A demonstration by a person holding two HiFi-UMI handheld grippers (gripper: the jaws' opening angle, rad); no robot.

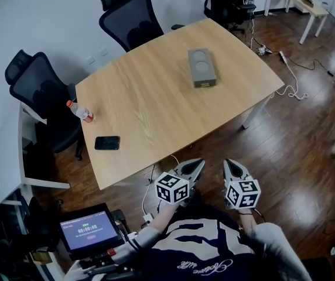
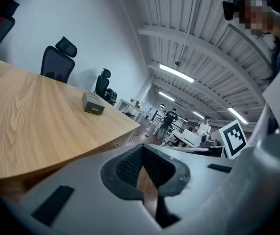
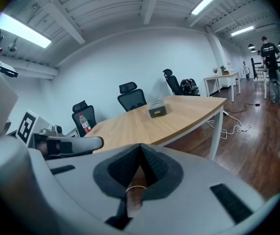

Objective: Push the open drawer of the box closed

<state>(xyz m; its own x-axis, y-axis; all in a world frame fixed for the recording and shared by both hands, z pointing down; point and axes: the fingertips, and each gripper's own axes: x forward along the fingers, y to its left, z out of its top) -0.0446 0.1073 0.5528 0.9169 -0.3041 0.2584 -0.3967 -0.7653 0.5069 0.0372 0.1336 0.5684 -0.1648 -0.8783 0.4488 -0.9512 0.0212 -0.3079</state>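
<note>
Head view: the box (image 1: 202,67) sits upper centre-right on the counter (image 1: 144,104), well apart from the left gripper (image 1: 192,167) and right gripper (image 1: 232,167) at the bottom. Left gripper view: jaws clenched, empty. Right gripper view: the same. The box looks light, rigid and apt to slide; push squarely on its drawer front.

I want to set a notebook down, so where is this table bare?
Bare: the table middle, from the phone and bottle at left across to the box at far right. The left edge is busiest.
</note>
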